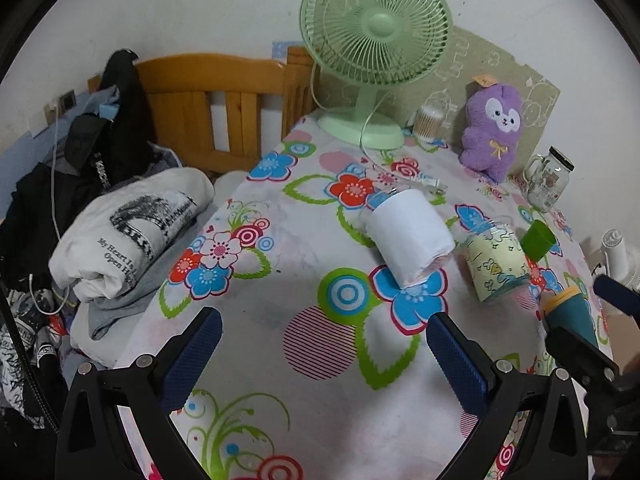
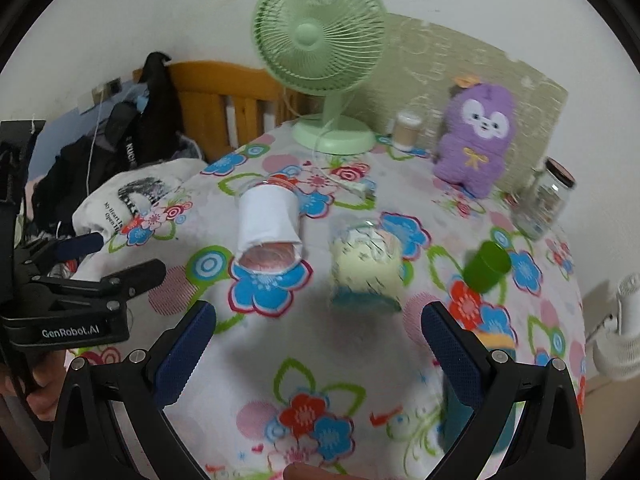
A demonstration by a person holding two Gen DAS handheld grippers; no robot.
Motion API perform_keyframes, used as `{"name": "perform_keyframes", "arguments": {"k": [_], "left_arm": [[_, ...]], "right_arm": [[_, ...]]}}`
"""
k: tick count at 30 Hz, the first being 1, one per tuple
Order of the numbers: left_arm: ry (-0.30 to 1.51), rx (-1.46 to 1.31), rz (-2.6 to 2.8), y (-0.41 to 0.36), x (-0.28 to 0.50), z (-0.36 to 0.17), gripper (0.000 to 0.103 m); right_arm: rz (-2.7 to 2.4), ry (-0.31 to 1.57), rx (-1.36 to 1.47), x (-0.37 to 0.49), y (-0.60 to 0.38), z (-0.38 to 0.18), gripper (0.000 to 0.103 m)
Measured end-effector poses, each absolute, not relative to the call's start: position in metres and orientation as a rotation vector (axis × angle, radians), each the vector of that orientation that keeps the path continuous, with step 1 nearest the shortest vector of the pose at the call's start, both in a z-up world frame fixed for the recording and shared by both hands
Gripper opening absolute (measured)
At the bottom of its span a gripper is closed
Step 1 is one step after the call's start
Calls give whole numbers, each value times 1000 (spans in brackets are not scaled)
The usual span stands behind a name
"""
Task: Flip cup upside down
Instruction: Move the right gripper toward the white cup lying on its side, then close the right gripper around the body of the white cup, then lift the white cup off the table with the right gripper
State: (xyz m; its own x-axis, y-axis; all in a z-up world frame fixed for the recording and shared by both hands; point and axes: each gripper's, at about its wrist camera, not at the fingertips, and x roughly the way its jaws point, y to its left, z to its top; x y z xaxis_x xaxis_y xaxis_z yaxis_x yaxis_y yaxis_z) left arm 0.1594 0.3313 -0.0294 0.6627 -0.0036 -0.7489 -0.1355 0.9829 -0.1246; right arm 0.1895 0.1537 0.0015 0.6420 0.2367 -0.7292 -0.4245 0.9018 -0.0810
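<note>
Several cups stand on the floral tablecloth (image 1: 304, 264). A clear cup wrapped in white paper (image 1: 408, 236) lies on its side; it also shows in the right wrist view (image 2: 270, 224). A clear cup with a pale yellow printed sleeve (image 1: 496, 264) stands beside it, and shows blurred in the right wrist view (image 2: 366, 266). A small green cup (image 1: 538, 240) sits to the right, tilted (image 2: 486, 266). A teal cup with a yellow rim (image 1: 570, 312) is near the right gripper. My left gripper (image 1: 324, 336) is open and empty. My right gripper (image 2: 318, 332) is open and empty.
A green desk fan (image 1: 376, 40), a purple plush toy (image 1: 494, 130), a cotton swab jar (image 1: 426, 120) and a glass mug jar (image 1: 550, 178) stand at the back. Folded clothes (image 1: 128, 232) lie on the bed at left. A white fan (image 2: 624, 328) stands at right.
</note>
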Motion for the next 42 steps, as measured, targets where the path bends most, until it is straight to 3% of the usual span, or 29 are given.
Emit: {"name": "perform_keyframes", "arguments": {"k": [15, 32, 38, 42], "left_arm": [[986, -126, -21, 356, 208, -56, 103], [1016, 40, -81, 371, 252, -72, 103], [1002, 17, -113, 375, 252, -76, 103], [1011, 11, -124, 375, 254, -80, 103]], "right_arm": [[520, 892, -265, 248, 212, -14, 103], [543, 978, -220, 296, 240, -51, 102], [587, 1010, -208, 301, 246, -60, 94], [603, 1052, -204, 307, 246, -69, 66]]}}
